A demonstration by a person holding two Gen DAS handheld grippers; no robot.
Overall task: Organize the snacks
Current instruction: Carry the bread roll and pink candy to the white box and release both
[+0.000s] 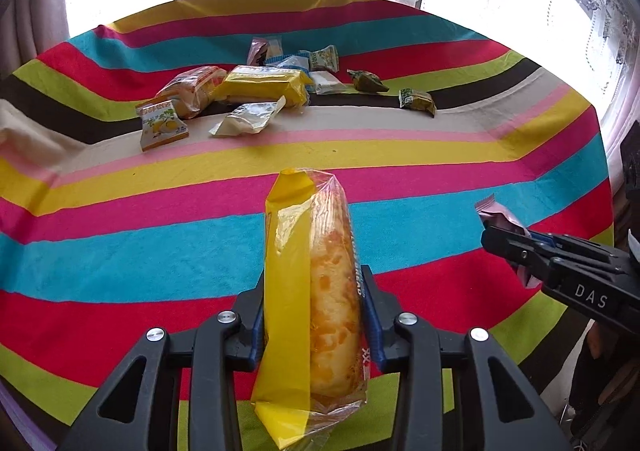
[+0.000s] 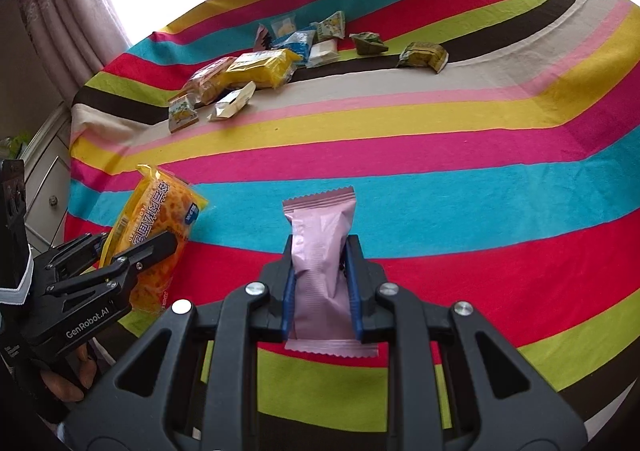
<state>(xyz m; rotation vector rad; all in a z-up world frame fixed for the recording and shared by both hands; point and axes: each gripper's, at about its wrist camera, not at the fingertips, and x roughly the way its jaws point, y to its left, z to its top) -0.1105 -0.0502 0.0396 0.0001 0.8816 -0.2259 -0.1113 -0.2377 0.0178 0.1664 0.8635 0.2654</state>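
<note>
Snacks held: left gripper [image 1: 314, 315] clenches bread pack [image 1: 316, 291], right gripper [image 2: 320, 291] pink packet [image 2: 320, 259]; slick wrappers may slip, dropping near table [image 2: 480, 271] edge.

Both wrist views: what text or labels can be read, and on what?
"DAS": side of the right gripper.
"GenRobot.AI": side of the left gripper.
"BREAD" (partly seen): clear edge of the bread pack held in the left gripper.
Large Chinese characters: front of the bread pack in the right wrist view; not transcribed.
Pink pack: no print visible.
Far snack pile: too small to read.
</note>
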